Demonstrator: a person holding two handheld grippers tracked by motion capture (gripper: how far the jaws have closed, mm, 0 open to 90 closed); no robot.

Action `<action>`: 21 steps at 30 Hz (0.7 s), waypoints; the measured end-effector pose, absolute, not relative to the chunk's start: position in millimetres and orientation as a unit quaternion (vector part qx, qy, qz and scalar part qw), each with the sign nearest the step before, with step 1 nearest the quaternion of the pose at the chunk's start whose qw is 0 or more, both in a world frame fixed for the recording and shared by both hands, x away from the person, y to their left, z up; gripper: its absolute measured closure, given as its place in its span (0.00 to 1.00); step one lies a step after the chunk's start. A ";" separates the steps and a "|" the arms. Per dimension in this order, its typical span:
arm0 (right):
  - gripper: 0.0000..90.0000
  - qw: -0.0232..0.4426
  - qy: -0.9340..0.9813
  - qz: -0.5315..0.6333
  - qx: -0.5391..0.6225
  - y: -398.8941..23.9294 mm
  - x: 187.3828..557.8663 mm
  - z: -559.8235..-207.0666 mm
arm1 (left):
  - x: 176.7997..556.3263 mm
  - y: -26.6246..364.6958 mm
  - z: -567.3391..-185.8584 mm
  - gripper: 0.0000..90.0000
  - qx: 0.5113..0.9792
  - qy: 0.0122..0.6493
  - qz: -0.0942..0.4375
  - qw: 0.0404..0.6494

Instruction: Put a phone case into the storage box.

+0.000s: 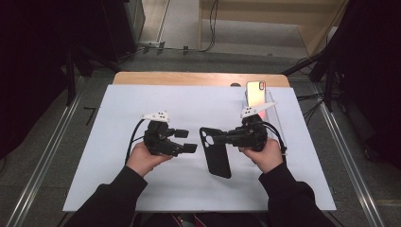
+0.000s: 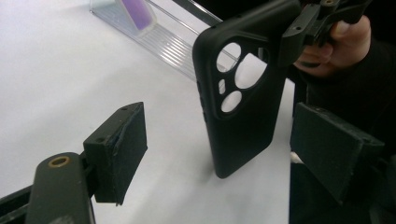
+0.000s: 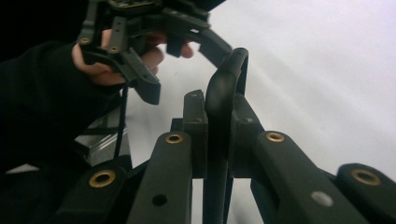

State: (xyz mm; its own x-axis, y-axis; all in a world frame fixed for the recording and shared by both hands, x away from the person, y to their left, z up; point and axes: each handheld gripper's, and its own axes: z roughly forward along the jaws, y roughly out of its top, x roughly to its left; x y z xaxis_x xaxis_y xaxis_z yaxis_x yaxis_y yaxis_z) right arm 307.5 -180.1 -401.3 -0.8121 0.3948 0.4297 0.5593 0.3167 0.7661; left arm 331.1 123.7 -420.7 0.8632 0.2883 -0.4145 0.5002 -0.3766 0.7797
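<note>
At a white-topped table (image 1: 142, 179), a person works a black phone case (image 1: 215, 151) with two hand-held claws. The right claw (image 1: 218, 140) pinches the case by one long edge near its camera end; in the right gripper view, the jaws stand pressed together on the thin rim (image 3: 219, 140) running up between them. The case stands on its bottom end on the table, tilted, its camera cut-outs (image 2: 236, 77) turned toward the left claw. That hold looks meant to steady the case and offer its free edge to the other hand.

The left claw (image 1: 188, 140) stands spread and empty just beside the case, apart from it. In the left gripper view its pads (image 2: 126, 144) frame the case from either side without touching. It seems poised for a second grip.

Beyond the right claw, a phone (image 1: 256, 93) leans upright in a clear stand (image 1: 274, 111), well clear of both claws. Likely it is parked there, waiting for the case.

Much stays hidden. The right claw's own jaws cover the spot where the pads meet the case, so how deep the pinch goes cannot be told. The case's hollow side is not seen plainly in any view. In the left gripper view the stand (image 2: 159, 37) is cut off at the top edge, with a purple patch the sole sign of the phone. Dark sleeves and dim surroundings swallow the rest.
</note>
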 end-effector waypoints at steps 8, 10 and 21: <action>0.87 0.100 -0.811 -0.514 -0.261 -178.4 307.9 -397.6 | 336.8 123.4 -416.3 0.24 0.826 0.205 -0.120 0.512; 0.87 0.103 -0.811 -0.518 -0.251 -177.1 307.7 -396.7 | 337.4 121.5 -415.4 0.26 0.829 0.193 -0.125 0.510; 0.87 0.122 -0.813 -0.522 -0.226 -169.2 307.2 -398.8 | 343.3 118.4 -416.4 0.48 0.818 0.181 -0.153 0.524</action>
State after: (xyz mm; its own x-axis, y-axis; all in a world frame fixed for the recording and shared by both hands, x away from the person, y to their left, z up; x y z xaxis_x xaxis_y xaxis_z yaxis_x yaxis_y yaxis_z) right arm 307.2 -169.2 -398.8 -0.8684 0.2392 0.4342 0.4944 0.3525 0.7946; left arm 343.3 118.4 -416.4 0.8873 0.1357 -0.4407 0.4572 -0.3843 0.8021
